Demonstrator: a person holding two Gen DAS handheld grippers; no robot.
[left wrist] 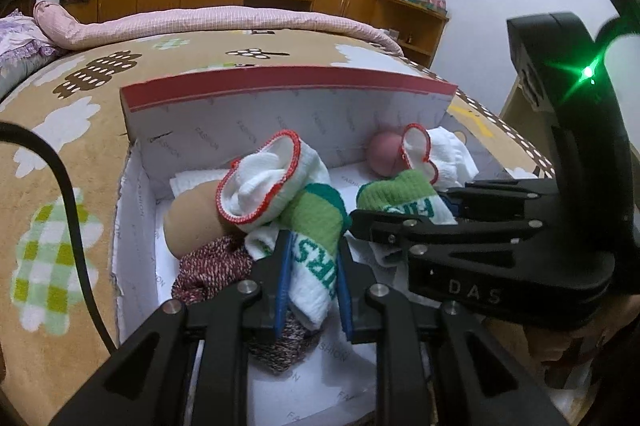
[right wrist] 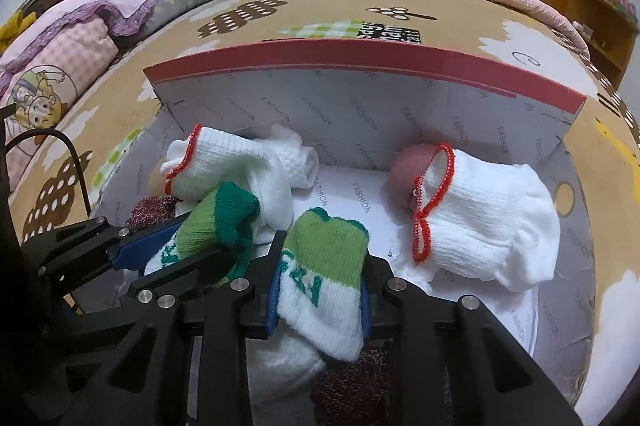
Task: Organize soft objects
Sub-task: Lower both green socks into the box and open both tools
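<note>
A cardboard box (left wrist: 280,94) (right wrist: 360,62) with a red rim lies open on the bed. My left gripper (left wrist: 314,258) (right wrist: 176,246) is shut on a green-and-white sock (left wrist: 316,226) (right wrist: 216,222) just above the box floor. Beside it, my right gripper (right wrist: 320,278) (left wrist: 400,210) is shut on the matching green-and-white sock (right wrist: 320,262) (left wrist: 396,194). Two white socks with red trim lie in the box, one at the left (left wrist: 260,182) (right wrist: 224,162) and one at the right (left wrist: 444,154) (right wrist: 488,226).
Also in the box are a pink ball (left wrist: 382,154) (right wrist: 404,166), a tan soft item (left wrist: 192,222) and a red-and-white knit piece (left wrist: 208,266) (right wrist: 352,386). A patterned tan blanket (left wrist: 60,146) surrounds the box. A black cable (left wrist: 68,194) crosses at the left.
</note>
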